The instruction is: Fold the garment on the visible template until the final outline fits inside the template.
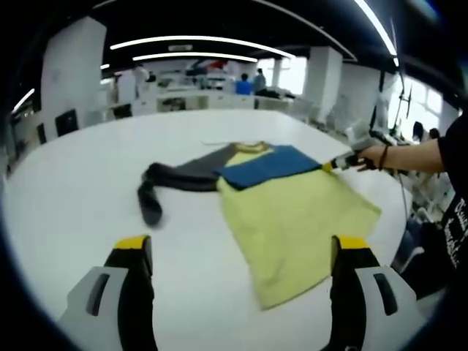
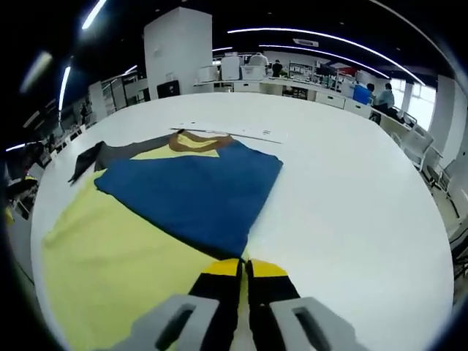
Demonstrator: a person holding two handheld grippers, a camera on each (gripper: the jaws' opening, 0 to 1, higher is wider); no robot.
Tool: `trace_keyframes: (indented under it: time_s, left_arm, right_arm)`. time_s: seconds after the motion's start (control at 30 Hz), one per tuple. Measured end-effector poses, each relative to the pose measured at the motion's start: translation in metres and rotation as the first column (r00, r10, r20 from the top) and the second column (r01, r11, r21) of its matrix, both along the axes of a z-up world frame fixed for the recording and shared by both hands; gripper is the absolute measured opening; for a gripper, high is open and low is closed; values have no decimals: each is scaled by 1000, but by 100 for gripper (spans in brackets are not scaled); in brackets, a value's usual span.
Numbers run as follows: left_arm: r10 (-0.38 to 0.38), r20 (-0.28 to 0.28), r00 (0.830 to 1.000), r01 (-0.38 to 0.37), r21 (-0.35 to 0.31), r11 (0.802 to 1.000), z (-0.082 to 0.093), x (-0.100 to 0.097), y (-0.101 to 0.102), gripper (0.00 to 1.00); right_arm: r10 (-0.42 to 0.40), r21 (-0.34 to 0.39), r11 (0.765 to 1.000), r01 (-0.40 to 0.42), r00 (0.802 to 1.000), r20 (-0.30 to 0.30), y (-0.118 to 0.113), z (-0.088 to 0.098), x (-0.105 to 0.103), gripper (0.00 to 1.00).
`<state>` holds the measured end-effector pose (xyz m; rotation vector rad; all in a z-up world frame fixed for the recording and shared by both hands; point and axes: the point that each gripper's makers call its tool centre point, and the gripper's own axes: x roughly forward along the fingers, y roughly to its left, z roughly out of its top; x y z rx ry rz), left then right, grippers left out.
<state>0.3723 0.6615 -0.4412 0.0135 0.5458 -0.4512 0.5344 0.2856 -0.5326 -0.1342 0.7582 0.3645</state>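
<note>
White round surface (image 1: 73, 190) carries the garment (image 1: 292, 212) ahead of the left gripper (image 1: 241, 252), fingers apart, while the right gripper (image 2: 243, 272) fingers pinch the blue sleeve (image 2: 197, 194) tip, seemingly to fold it inward.

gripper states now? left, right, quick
Left hand-held gripper: open, holding nothing, above the table.
Right hand-held gripper: shut on the blue sleeve of the yellow garment.
</note>
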Motion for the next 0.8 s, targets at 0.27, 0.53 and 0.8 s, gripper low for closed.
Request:
trace_keyframes:
  time_s: [0.27, 0.53, 0.8]
  left_arm:
    - [10, -5, 1000, -10, 8, 1000, -3, 4, 4, 96]
    - [26, -11, 1000, -26, 13, 1000, -6, 7, 11, 94]
    - [33, -23, 999, -33, 13, 999, -9, 7, 14, 93]
  right_arm:
    - [-14, 8, 1000, 14, 1000, -12, -13, 4, -3, 0]
    - [-30, 10, 999, 30, 999, -19, -23, 2, -3, 0]
    - [-40, 13, 999, 40, 999, -26, -33, 2, -3, 0]
